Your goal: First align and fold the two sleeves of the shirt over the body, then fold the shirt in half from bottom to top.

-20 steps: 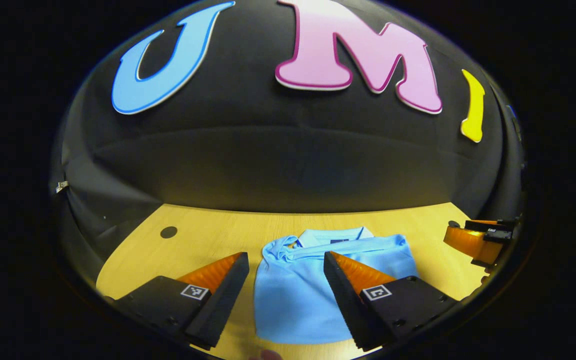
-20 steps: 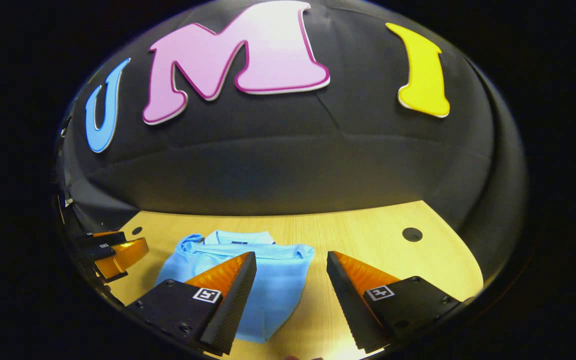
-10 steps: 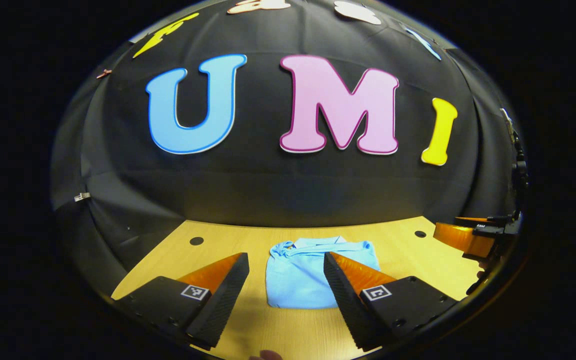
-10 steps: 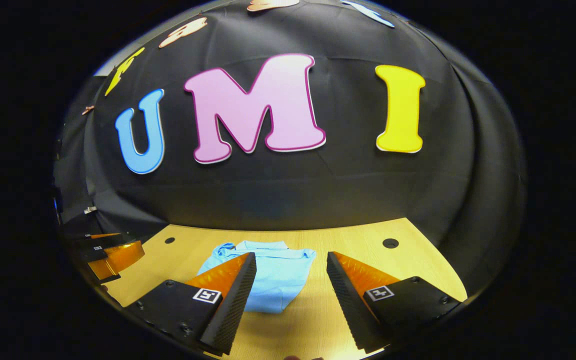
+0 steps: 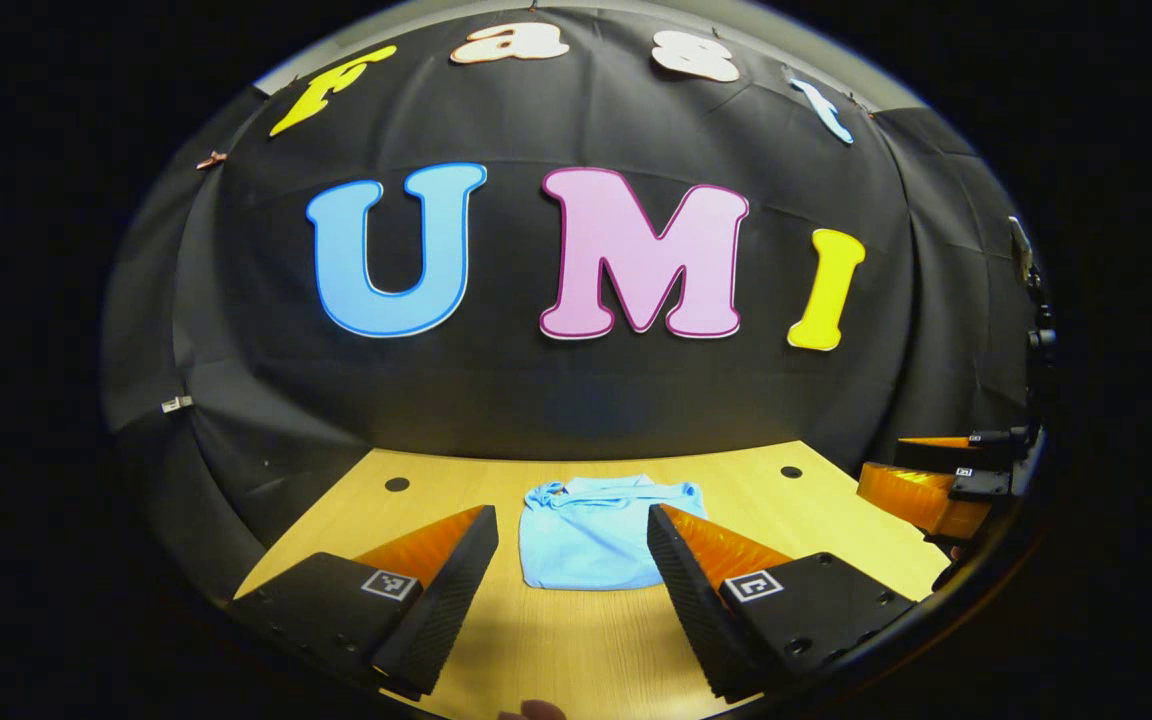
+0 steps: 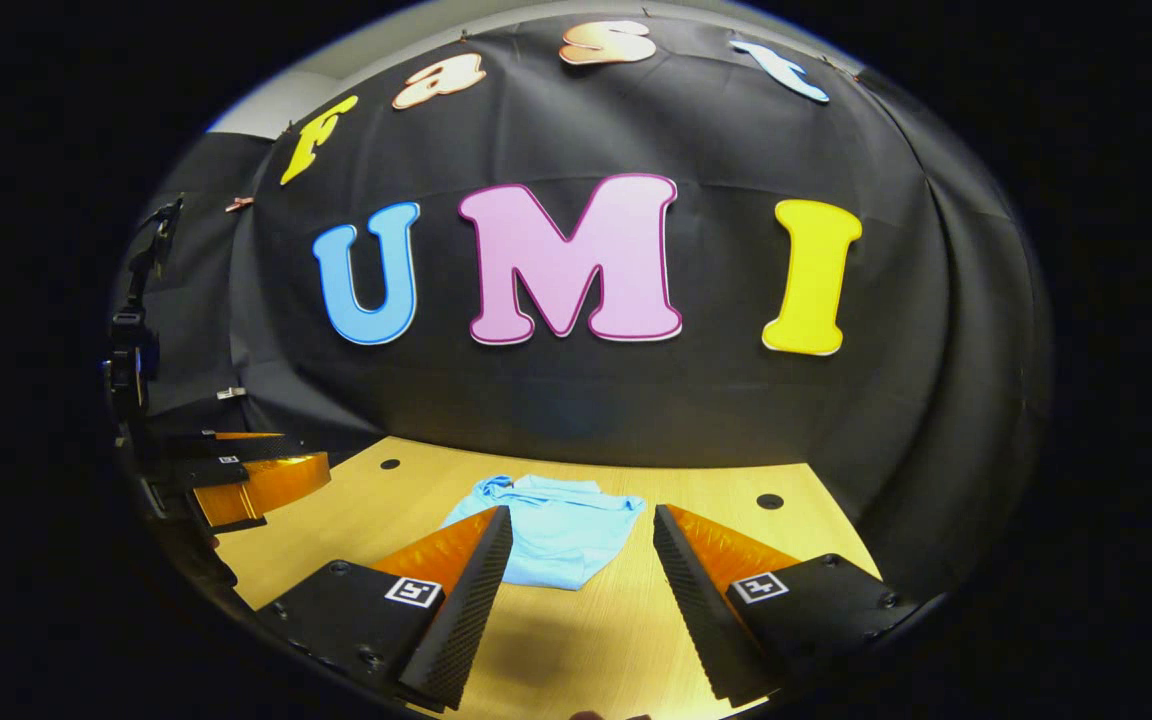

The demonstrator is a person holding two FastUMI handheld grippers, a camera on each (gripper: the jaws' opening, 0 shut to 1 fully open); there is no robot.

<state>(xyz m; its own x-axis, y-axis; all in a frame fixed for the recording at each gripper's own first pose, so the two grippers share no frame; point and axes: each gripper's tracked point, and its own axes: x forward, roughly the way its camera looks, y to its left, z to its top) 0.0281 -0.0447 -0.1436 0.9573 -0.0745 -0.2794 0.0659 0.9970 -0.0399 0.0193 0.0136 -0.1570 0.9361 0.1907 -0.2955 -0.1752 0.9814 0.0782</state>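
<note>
We see a pale wooden worktop across the lower frame, small dark round holes near its far corners, a folded light-blue shirt lying flat at lower centre, collar toward the wall

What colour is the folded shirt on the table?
Plain light blue shirt, no pattern visible; it shows best in the left gripper view, lying on the wooden table.

In the left gripper view, the left gripper hangs above the wooden table with its jaws spread wide and nothing between them. Ahead of its fingertips lies the folded light blue shirt, flat on the table, apart from both fingers. Far off to its right, the right gripper shows at the table's edge
</note>
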